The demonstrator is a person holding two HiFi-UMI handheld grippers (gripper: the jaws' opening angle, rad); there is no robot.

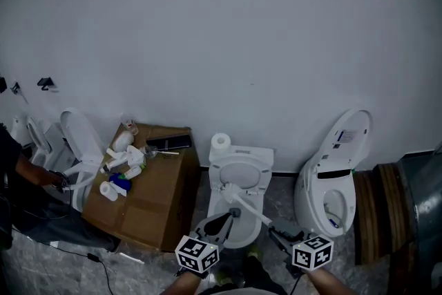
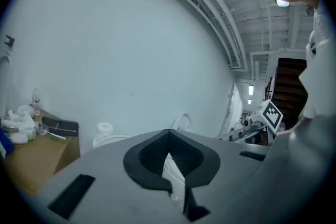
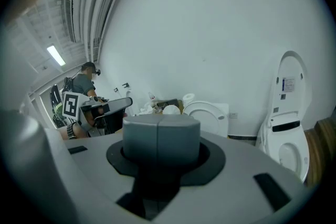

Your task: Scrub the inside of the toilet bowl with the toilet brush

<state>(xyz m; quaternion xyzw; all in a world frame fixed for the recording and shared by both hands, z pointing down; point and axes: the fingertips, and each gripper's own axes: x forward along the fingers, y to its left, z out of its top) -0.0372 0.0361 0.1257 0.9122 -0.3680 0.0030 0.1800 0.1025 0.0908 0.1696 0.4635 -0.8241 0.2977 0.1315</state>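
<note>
A white toilet [image 1: 243, 240] stands against the wall with its lid [image 1: 242, 175] raised. The toilet brush [image 1: 253, 209] has a white handle that slants across the bowl, with its head [image 1: 230, 191] near the back rim. My right gripper [image 1: 277, 233] is at the handle's near end, jaws shut on it; in the right gripper view [image 3: 160, 136] the closed jaws hide the handle, and the toilet [image 3: 207, 112] lies ahead. My left gripper [image 1: 222, 219] hovers over the bowl's front left, its fingers spread and holding nothing. In the left gripper view [image 2: 169, 165] it points up toward the wall.
A cardboard box [image 1: 155, 204] with bottles and cleaning items stands left of the toilet. A paper roll [image 1: 220, 142] sits on the tank. A second toilet [image 1: 331, 183] with raised lid stands at right, beside wooden boards [image 1: 376, 211]. A person [image 1: 14, 176] crouches by another toilet [image 1: 76, 145].
</note>
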